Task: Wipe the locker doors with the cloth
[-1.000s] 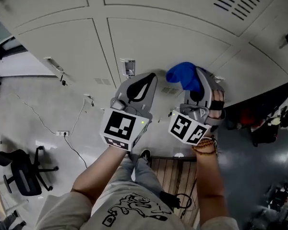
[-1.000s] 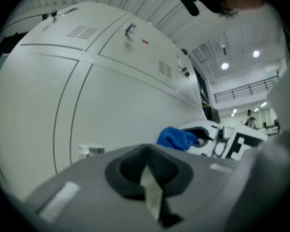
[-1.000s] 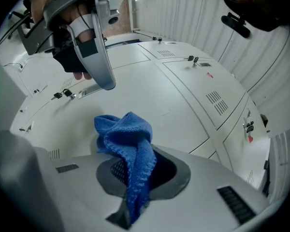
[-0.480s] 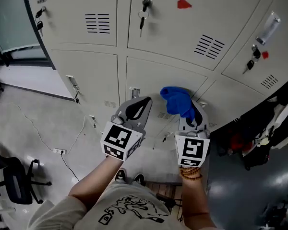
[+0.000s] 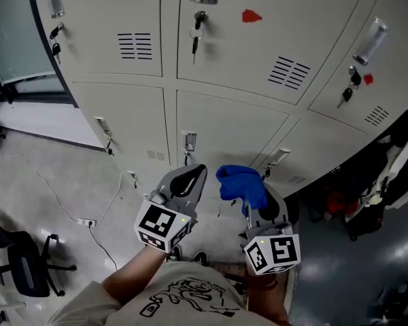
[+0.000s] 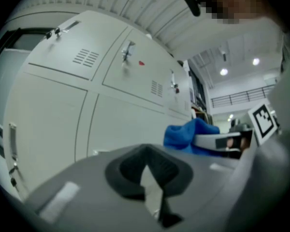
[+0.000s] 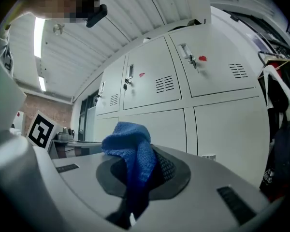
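The left tongs (image 5: pixel 194 172), at seven o'clock in the head view, are clenched on nothing. Just beside them, at six o'clock, the right tongs (image 5: pixel 253 199) grasp the blue cloth (image 5: pixel 238 180), with the locker doors (image 5: pixel 224 121) at twelve o'clock.

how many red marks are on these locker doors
2. One red mark is on the upper middle door, right of its lock; the other is on the upper right door, beside its keys. Doors out of frame may have more.
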A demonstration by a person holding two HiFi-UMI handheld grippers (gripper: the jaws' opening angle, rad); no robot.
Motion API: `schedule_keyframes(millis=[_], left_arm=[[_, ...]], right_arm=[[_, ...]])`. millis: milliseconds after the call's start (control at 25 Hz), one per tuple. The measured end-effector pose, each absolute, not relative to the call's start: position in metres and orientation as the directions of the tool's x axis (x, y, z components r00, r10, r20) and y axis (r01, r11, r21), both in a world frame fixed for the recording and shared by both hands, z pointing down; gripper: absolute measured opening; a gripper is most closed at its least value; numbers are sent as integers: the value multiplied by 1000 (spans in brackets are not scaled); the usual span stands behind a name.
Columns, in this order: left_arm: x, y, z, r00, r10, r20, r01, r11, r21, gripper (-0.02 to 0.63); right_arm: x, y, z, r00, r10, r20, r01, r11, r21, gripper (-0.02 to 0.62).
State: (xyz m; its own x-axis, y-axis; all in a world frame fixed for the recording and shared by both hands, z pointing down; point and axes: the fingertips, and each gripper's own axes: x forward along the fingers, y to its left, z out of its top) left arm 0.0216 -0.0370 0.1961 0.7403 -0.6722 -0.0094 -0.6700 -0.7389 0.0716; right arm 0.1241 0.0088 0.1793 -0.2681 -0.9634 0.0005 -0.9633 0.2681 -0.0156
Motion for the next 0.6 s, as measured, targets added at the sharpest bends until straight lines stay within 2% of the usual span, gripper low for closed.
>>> schedule_keyframes(millis=[600], left_arm=[[20, -40, 200, 746, -666, 14, -665, -744, 62, 0]], right_arm=[[112, 9, 178, -299, -954, 1, -954, 298, -36, 44]])
